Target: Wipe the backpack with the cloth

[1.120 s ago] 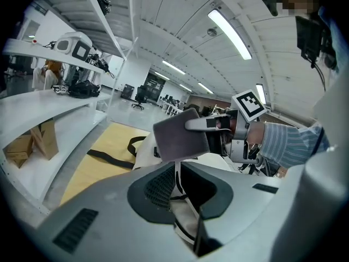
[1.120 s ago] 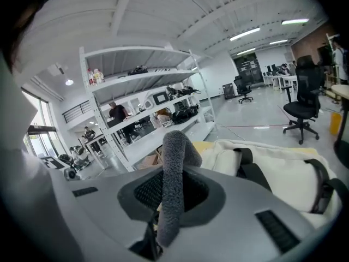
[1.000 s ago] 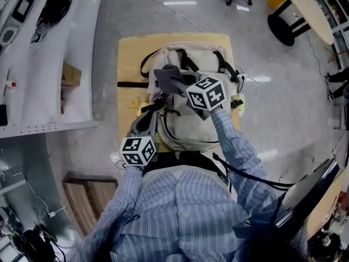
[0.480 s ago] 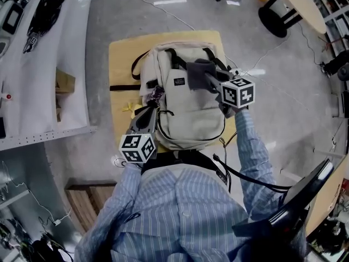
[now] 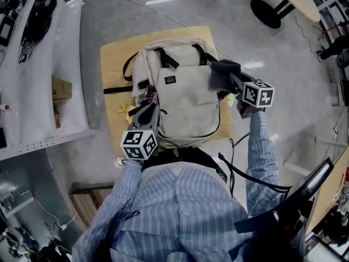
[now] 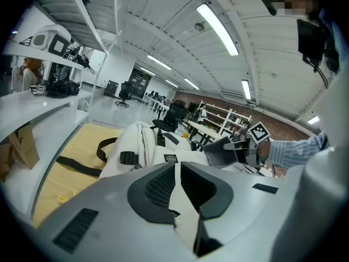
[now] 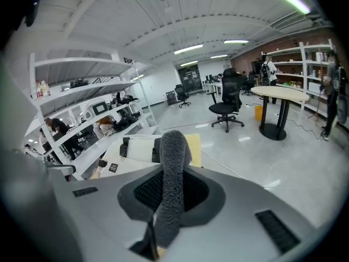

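Backpack [image 5: 185, 102] looked soft and floppy; your left tongs [image 5: 149, 112] pinched its fabric, right tongs [image 5: 233, 81] clenched the limp cloth [image 5: 223, 73].

The person is wearing a long-sleeved shirt [image 5: 180, 206] with thin blue and white stripes. Black straps [image 5: 177, 157] and a thin black cable [image 5: 223, 160] are running across the front of the shirt towards its right sleeve [image 5: 259, 146]. Beyond the shirt's cuffs, the left gripper [image 5: 148, 111] and the right gripper [image 5: 233, 82] are showing grey bodies with black ribbed jaw pads, each carrying a white cube [image 5: 139, 144] with black square markers.
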{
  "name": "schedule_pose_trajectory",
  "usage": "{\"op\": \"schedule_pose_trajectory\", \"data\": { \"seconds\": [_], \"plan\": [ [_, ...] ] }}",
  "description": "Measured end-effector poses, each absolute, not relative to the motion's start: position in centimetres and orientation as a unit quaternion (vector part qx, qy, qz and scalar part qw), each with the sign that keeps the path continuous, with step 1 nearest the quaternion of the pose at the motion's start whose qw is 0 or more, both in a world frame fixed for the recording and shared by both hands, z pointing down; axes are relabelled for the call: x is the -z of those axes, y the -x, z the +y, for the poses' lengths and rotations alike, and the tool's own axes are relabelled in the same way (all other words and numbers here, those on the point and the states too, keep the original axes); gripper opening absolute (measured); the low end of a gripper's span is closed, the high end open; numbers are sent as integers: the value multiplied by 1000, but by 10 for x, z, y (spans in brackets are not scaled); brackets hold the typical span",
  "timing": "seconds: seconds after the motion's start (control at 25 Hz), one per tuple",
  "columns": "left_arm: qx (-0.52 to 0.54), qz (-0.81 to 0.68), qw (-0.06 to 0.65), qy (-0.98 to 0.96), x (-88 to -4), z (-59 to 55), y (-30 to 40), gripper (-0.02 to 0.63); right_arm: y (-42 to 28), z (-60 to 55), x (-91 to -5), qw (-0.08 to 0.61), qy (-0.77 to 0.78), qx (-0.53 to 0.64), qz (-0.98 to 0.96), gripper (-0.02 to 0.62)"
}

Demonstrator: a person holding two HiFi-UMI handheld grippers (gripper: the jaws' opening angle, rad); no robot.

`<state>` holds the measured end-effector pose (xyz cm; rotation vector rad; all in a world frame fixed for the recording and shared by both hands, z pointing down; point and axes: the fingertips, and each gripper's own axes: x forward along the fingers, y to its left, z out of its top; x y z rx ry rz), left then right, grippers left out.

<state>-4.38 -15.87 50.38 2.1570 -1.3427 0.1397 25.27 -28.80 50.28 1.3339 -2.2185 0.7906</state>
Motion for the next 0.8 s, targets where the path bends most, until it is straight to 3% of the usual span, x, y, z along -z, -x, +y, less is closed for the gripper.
{"op": "schedule_pose_trajectory", "data": {
  "seconds": [0.2,0.4,0.8],
  "plan": [
    [-55,-506,296,-809,-504,-159,42,34,-272,-283,-502,215,-495,-289,-791,48],
    [-51,-516,300,-801,-506,-159,51,34,-246,-294,-468,205,-478,-258,-815,48],
    [-42,-533,303,-789,-506,-157,69,34,-54,-323,-398,159,-320,-196,-913,48]
  ]
}}
